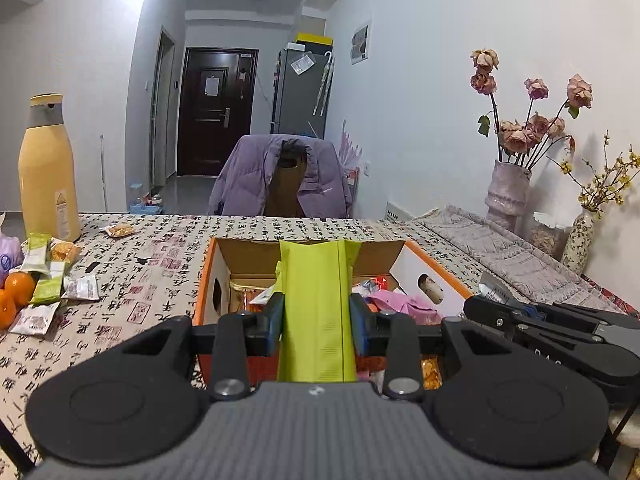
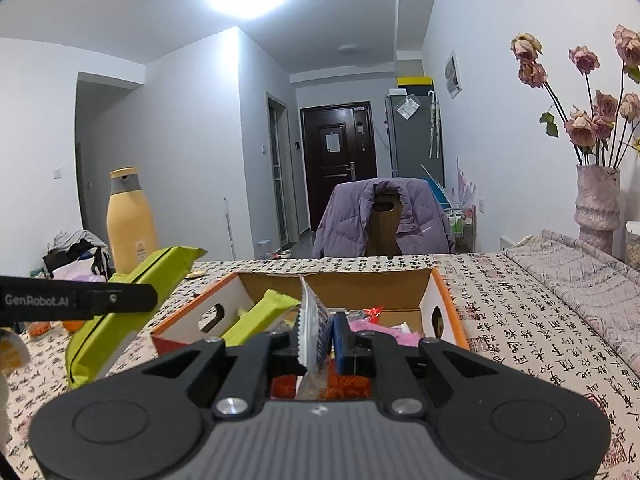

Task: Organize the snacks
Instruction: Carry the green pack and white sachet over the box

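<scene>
Both grippers held snack packets above the open cardboard box.

The left gripper (image 1: 316, 312) was clamped on a lime-green packet (image 1: 316, 304), its blue pads (image 1: 276, 314) pressed against both sides, with the packet upright over the near half of the cardboard box (image 1: 412, 258). The right gripper (image 2: 320, 340) was closed on a thin white-and-blue sachet (image 2: 314, 328), held on edge above the box interior. The box sat at table centre on a calligraphy-print tablecloth (image 1: 160, 264) and already contained 1 green packet (image 2: 260, 314) and pink wrappers (image 1: 404, 304). More packets (image 1: 52, 276) and oranges (image 1: 18, 288) lay at the left, near a yellow bottle (image 1: 48, 168).
</scene>
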Available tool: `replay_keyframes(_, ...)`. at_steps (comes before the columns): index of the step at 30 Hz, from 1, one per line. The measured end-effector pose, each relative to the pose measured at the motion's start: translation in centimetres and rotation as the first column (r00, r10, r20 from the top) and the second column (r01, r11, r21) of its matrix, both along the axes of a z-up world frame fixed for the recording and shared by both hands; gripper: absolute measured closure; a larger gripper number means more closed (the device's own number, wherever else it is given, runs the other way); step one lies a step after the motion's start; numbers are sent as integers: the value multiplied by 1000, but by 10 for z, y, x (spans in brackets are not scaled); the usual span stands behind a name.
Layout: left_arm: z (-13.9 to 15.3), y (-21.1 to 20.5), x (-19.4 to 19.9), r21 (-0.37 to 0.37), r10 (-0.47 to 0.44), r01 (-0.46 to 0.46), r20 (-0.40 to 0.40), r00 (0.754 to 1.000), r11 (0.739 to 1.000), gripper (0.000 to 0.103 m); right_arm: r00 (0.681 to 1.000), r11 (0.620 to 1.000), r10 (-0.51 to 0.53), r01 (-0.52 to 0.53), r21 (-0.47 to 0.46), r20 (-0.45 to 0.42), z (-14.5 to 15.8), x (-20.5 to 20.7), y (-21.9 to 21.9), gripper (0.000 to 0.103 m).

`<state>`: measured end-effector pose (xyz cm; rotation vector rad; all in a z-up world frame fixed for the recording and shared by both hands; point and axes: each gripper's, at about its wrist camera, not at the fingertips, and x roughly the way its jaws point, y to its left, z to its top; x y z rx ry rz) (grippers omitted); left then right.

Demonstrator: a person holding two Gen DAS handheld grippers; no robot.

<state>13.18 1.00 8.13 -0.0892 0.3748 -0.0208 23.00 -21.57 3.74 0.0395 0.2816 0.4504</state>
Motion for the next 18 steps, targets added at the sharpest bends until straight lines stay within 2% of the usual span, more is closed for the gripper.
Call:
replay_keyframes(7, 7, 7, 31, -11, 14, -14, -22, 1000, 1000, 68, 1000, 1000, -12, 12, -1, -16, 8, 33, -5, 92)
replay_keyframes(15, 13, 14, 102, -24, 55, -58, -107, 993, 998, 68, 998, 999, -35, 35, -9, -57, 18, 93, 1, 92)
replay_keyframes(18, 11, 15, 124, -3, 89, -90, -124, 988, 996, 68, 994, 999, -53, 53, -1, -97, 18, 116, 4, 92)
